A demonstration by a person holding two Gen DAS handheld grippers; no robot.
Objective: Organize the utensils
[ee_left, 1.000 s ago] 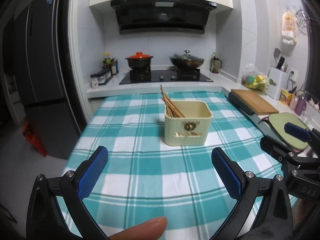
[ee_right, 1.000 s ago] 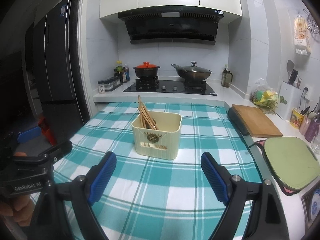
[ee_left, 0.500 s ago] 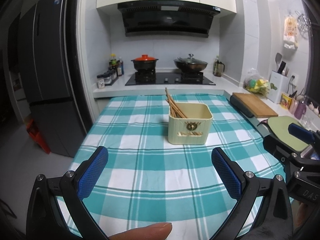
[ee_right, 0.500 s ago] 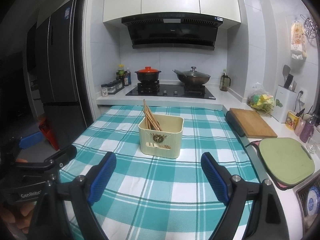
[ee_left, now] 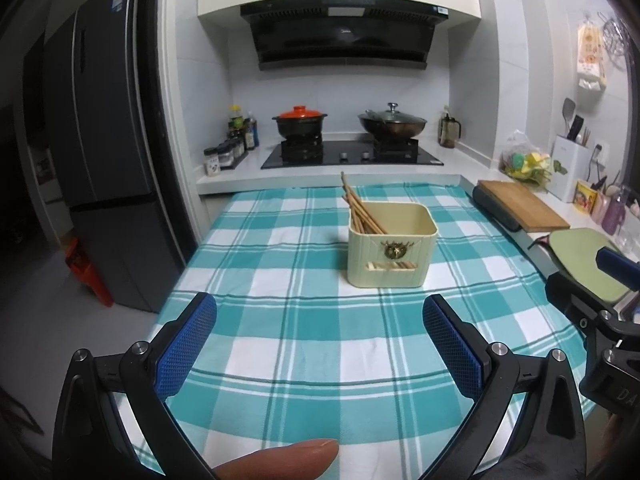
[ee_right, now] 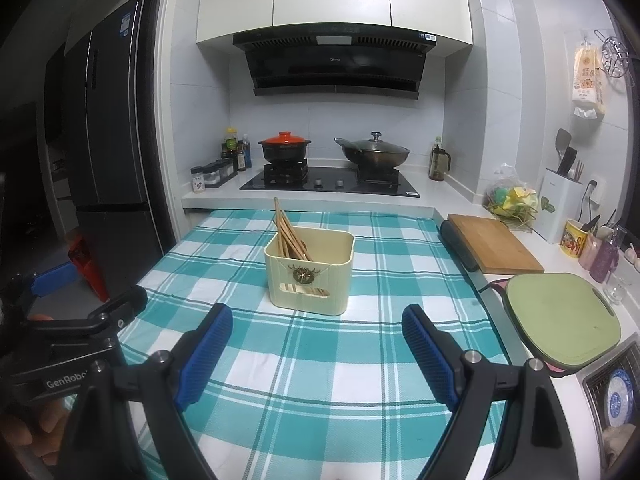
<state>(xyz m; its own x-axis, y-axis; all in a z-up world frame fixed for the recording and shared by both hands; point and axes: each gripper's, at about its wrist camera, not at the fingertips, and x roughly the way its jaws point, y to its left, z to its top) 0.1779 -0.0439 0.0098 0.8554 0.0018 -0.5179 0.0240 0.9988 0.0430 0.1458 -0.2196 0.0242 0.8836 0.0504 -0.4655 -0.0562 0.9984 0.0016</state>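
Note:
A cream utensil box (ee_left: 390,254) (ee_right: 310,272) stands on the teal checked tablecloth (ee_left: 304,344) (ee_right: 320,368). Several wooden chopsticks (ee_left: 358,212) (ee_right: 288,232) lean in its left side. My left gripper (ee_left: 320,344) is open and empty, held above the cloth's near part, well short of the box. My right gripper (ee_right: 318,350) is open and empty, also short of the box. Each gripper shows at the edge of the other's view.
Behind the table is a stove with a red-lidded pot (ee_left: 300,122) and a wok (ee_left: 392,122). A wooden board (ee_right: 494,244), a green cutting board (ee_right: 560,316) and a utensil holder (ee_right: 558,200) are on the right counter. A fridge (ee_left: 104,160) stands left.
Both grippers have drawn back and risen; the box looks smaller and farther. Both stay open and empty.

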